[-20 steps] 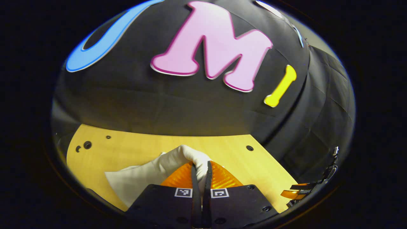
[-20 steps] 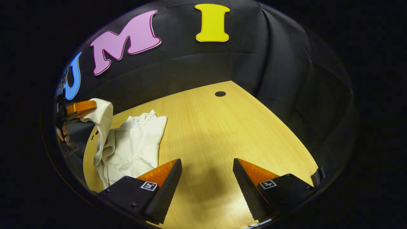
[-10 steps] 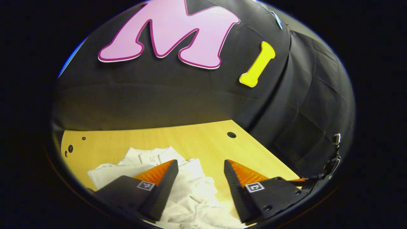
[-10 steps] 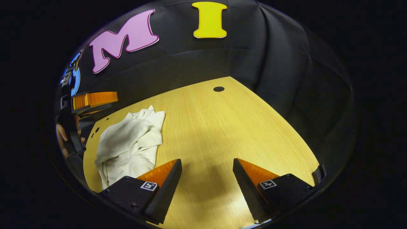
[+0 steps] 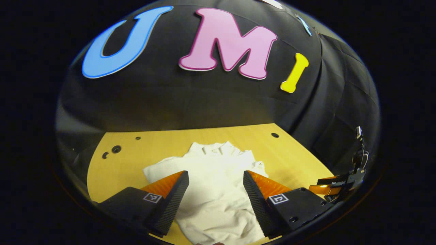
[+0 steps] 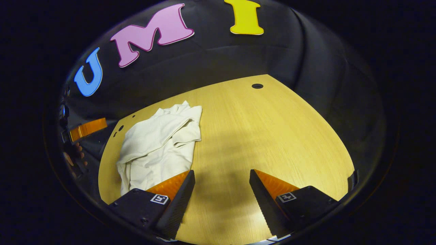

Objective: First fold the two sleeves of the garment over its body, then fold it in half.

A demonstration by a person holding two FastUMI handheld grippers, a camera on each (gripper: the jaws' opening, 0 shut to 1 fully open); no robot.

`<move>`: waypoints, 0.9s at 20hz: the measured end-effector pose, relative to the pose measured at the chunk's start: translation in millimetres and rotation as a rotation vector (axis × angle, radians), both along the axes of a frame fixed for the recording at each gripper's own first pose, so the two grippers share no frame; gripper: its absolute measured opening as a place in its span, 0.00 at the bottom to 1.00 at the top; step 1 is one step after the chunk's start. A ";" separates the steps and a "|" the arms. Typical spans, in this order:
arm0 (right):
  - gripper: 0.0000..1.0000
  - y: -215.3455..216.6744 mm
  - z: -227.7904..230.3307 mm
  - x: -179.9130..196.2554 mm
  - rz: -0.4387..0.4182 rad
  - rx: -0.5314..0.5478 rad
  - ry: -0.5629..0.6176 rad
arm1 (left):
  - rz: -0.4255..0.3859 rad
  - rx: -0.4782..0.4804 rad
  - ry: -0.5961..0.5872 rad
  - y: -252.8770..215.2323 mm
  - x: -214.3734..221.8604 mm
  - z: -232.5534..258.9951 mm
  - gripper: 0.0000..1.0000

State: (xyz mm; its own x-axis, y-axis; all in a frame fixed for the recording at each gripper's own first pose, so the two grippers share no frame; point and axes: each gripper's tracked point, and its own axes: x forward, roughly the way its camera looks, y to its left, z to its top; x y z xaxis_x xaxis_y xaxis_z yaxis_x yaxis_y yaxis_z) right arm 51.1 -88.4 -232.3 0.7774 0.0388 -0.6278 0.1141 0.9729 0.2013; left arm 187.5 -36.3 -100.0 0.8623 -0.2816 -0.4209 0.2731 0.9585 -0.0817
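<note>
My left gripper [image 5: 213,183] hangs with its jaws wide apart and nothing between them, and the crumpled white cotton garment [image 5: 214,190] lies right under and ahead of it on the pale wooden tabletop [image 5: 136,153]. The cloth is bunched and wrinkled, collar end towards the far edge, one flap spread out to the left beside my left finger. Past the collar there is a bare strip of wood, then the table's far edge against the black cloth wall [image 5: 190,105]. A few small dark holes [image 5: 116,149] sit near the far left corner, and one more near the far right corner, all apart from the cloth.

My right gripper [image 6: 221,190] is also spread wide and grips nothing, over bare wood. From here the garment [image 6: 160,146] lies to the left, its near hem just beside my left finger, whether touching I cannot tell. To the right and ahead the tabletop [image 6: 272,136] is open all the way to its curved edge, with a single dark round hole [image 6: 257,86] near the far corner. At the far left, off the table's edge, I catch the left gripper [image 6: 88,127] and the fingers of the hand [image 6: 73,158] holding it
</note>
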 end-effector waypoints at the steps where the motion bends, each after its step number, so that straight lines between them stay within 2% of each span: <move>1: 0.99 8.5 -2.9 -2.1 0.019 0.003 0.008 | 0.027 0.012 0.012 16.7 -10.8 -9.0 0.97; 6: 0.99 46.8 -19.7 -15.3 0.074 0.028 0.056 | 0.118 0.002 0.121 62.9 -81.1 -64.4 0.98; 10: 0.99 72.9 -37.2 -32.1 0.114 0.032 0.104 | 0.148 0.002 0.204 62.2 -125.1 -105.5 0.98; 14: 0.99 92.5 -52.4 -52.2 0.139 0.047 0.148 | 0.143 0.029 0.267 62.5 -167.2 -142.1 0.98; 18: 0.99 104.7 -69.5 -68.4 0.161 0.041 0.187 | 0.166 -0.003 0.324 58.9 -188.2 -163.6 0.98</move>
State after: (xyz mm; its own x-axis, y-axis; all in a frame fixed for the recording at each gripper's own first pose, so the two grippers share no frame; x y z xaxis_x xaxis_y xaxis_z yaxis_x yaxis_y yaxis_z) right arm -17.3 16.3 -301.8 0.6292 0.1811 -0.7558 -0.0030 0.9730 0.2306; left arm -0.6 22.6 -263.6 0.7183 -0.1501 -0.6793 0.0728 0.9873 -0.1412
